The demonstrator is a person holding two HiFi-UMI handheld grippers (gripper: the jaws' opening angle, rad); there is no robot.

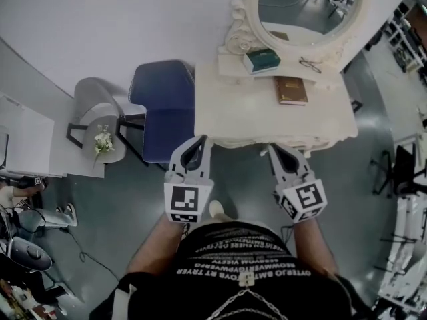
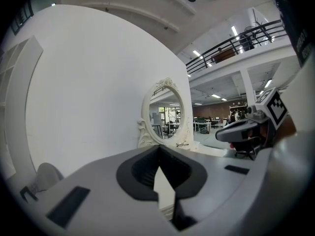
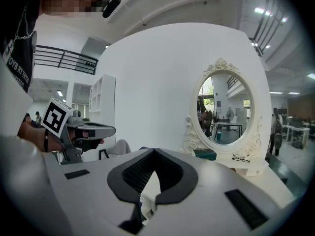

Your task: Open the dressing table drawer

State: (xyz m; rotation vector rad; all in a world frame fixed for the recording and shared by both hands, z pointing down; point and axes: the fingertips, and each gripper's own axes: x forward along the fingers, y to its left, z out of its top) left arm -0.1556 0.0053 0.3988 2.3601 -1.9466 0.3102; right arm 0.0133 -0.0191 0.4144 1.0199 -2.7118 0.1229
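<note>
Both tools are closed and empty. Your left gripper (image 1: 203, 139) has its jaws pressed tip to tip in its own view (image 2: 158, 149), with only a pale sliver of furniture showing through the cut-out behind the tips. Your right gripper (image 1: 272, 147) reads the same (image 3: 155, 152): tips together, nothing between them.

**Target position.** The dressing table (image 1: 220, 105) lies at 12 o'clock from both grippers. Its scalloped front edge (image 1: 293, 141) runs from 9 to 3 o'clock across your line of approach. The drawer should sit below that edge, so a pull would run back toward 6 o'clock.

**Which hand.** The right tip is near the middle of the front edge. The left tip is by the table's 9 o'clock corner, just beside the blue chair (image 1: 163, 105). I judge the right hand better placed for a central handle.

**What each view adds.**
- The head view shows the tabletop: the brown book (image 1: 291, 90), the green book (image 1: 261, 60), the glasses (image 1: 309, 64) and the mirror (image 1: 307, 5). It looks too steeply down to show the drawer face.
- The right gripper view shows a bit of white carved trim (image 3: 142, 200) through the jaw gap. This may be the table's front, but it is too small to be sure, and no handle can be made out.
- Neither gripper view settles whether a tip touches the table.

Neither closed jaw could go round a handle without opening first.
</note>
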